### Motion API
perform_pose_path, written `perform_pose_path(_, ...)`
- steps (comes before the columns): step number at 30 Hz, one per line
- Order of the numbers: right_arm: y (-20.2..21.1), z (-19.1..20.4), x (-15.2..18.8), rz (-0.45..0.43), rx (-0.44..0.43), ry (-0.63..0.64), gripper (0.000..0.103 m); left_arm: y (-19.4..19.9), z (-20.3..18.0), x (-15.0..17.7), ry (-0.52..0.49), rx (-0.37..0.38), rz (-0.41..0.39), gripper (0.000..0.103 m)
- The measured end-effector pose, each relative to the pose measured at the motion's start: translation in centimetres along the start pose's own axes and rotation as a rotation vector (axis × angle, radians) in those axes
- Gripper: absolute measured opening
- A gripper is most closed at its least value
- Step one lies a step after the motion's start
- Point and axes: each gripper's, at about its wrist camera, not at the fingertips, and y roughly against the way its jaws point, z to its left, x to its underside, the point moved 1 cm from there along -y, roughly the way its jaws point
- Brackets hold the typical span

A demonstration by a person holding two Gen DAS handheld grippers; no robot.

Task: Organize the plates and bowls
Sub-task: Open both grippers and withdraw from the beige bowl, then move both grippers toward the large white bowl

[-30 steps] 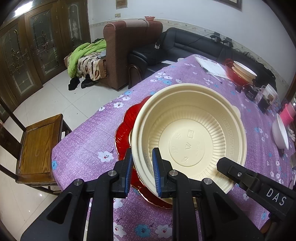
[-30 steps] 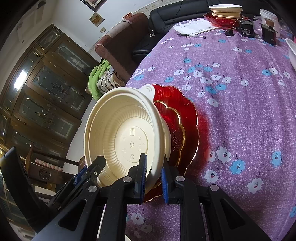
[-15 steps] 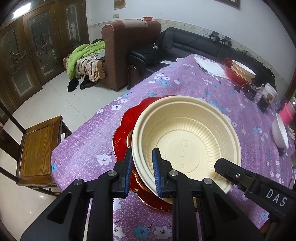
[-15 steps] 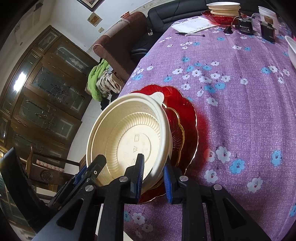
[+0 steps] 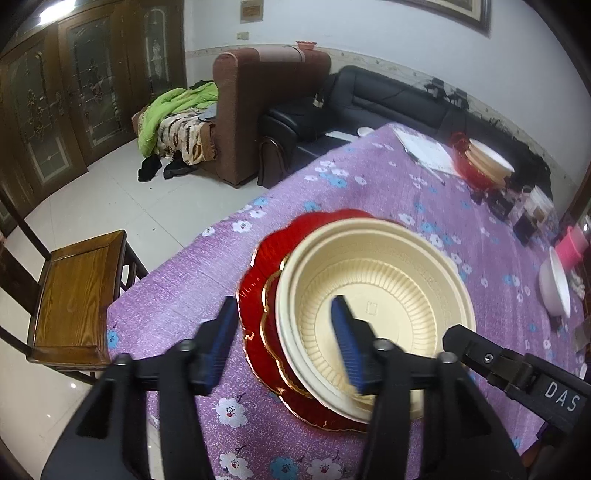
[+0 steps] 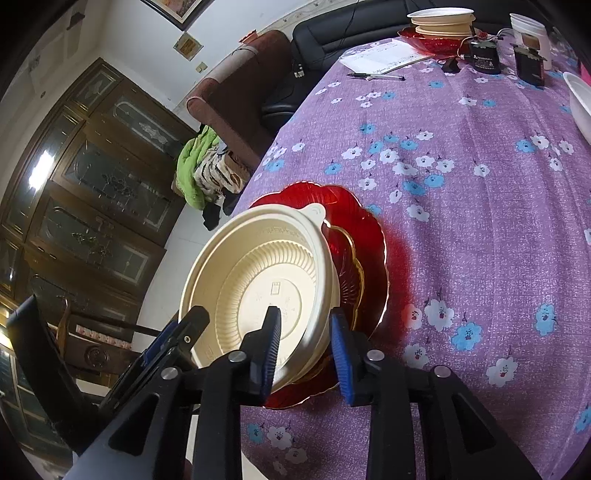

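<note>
Item: one cream bowl (image 5: 376, 295), ribbed, with a small tab on its rim, seated on a stack of red plates (image 5: 266, 280) near the corner of a table under a purple flowered cloth (image 6: 480, 184). The red stack reads as two, a large scalloped plate below and a smaller gold-edged one above, though the bowl covers most of both and a third cannot be ruled out. The bowl sits inside the plates' outline, presumably so the nested pile stays stable and takes one footprint. Left gripper (image 5: 284, 343): jaws spread wide, straddling the bowl's near rim without pinching it, one blue pad outside by the plates, the other over the bowl's interior; judged as a release after setting down. Right gripper (image 6: 304, 350): jaws parted to a moderate gap, the bowl's rim passing between the pads with no visible clamp; contact cannot be confirmed from this angle. Second pile (image 6: 439, 26) at the far end of the table: one red plate carrying cream bowls, apparently three, probably a sorted stack like the near one. One white bowl (image 5: 554, 288) stands alone at the table's right edge, likely yet to be sorted. Sundries: one sheet of paper (image 6: 384, 59) with one pen (image 6: 375, 76) beside it, one wooden chair (image 5: 70, 291) off the table corner.
</note>
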Motion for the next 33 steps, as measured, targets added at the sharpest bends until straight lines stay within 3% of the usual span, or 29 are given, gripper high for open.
perform_pose_path(2,0.4,-0.1,-0.1,-0.013,-0.008,-0.010,0.042,0.6,0.3,-0.2,0.019,0.000,-0.020,0.056)
perform_pose_path(5,1.3,-0.5,-0.2,-0.037,-0.027,-0.030,0.049,1.6,0.7,-0.6,0.059,0.016,-0.059,0.060)
perform_pose_path(7,2.2,-0.8,-0.3,-0.065,-0.046,-0.045,0.056,2.3,0.8,-0.7,0.089,0.035,-0.091,0.071)
perform_pose_path(8,2.6,-1.0,-0.4,-0.080,-0.055,-0.052,0.064,2.7,0.8,-0.8,0.102,0.053,-0.105,0.073)
perform_pose_path(13,5.0,-2.8,-0.6,-0.153,-0.092,-0.102,0.080,4.0,-0.3,-0.9,0.127,0.176,-0.140,0.081)
perform_pose_path(21,8.7,-7.5,-0.5,-0.209,-0.051,-0.185,0.089,4.7,-6.1,-0.4,-0.015,0.308,-0.106,0.081)
perform_pose_path(27,10.9,-11.6,0.2,-0.241,-0.001,-0.251,0.091,4.1,-11.3,1.1,-0.156,0.400,-0.027,0.081)
perform_pose_path(33,13.6,-15.5,0.8,-0.301,0.031,-0.307,0.091,3.7,-14.7,2.0,-0.255,0.423,0.026,0.081)
